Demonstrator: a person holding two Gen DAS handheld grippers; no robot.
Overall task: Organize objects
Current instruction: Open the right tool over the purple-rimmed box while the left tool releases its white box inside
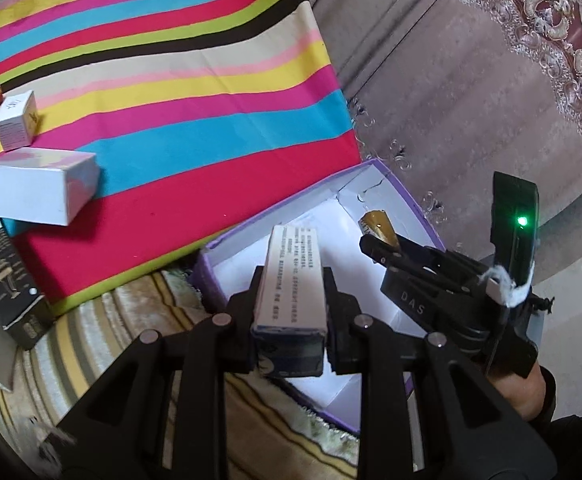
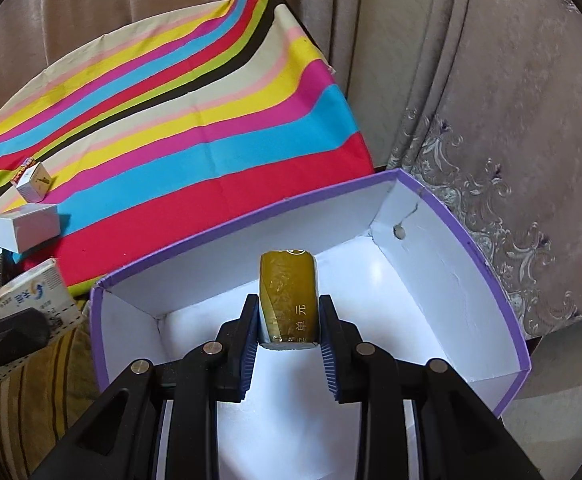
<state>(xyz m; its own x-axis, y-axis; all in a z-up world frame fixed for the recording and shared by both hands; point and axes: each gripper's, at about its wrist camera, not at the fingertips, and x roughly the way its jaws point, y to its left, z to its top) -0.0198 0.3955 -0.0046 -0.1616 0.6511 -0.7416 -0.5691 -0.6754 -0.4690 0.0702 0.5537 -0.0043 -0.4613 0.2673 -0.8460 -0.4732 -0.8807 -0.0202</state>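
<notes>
Striped cloth (image 1: 179, 92) beside purple box (image 2: 251, 216), curtains (image 2: 511, 100) behind.

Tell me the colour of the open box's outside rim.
Purple box, white inside; the right wrist view shows it best.

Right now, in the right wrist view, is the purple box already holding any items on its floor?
No. The purple box shows only bare white floor; the gold packet is clamped in the right gripper above it.

The purple box (image 2: 487, 248) stands open-topped, its white floor mostly bare around the gold carton (image 2: 288, 296). The right gripper (image 1: 375, 240) crowds its far corner. Small boxes (image 1: 39, 192) clutter the striped surface's (image 1: 195, 92) left edge.
</notes>
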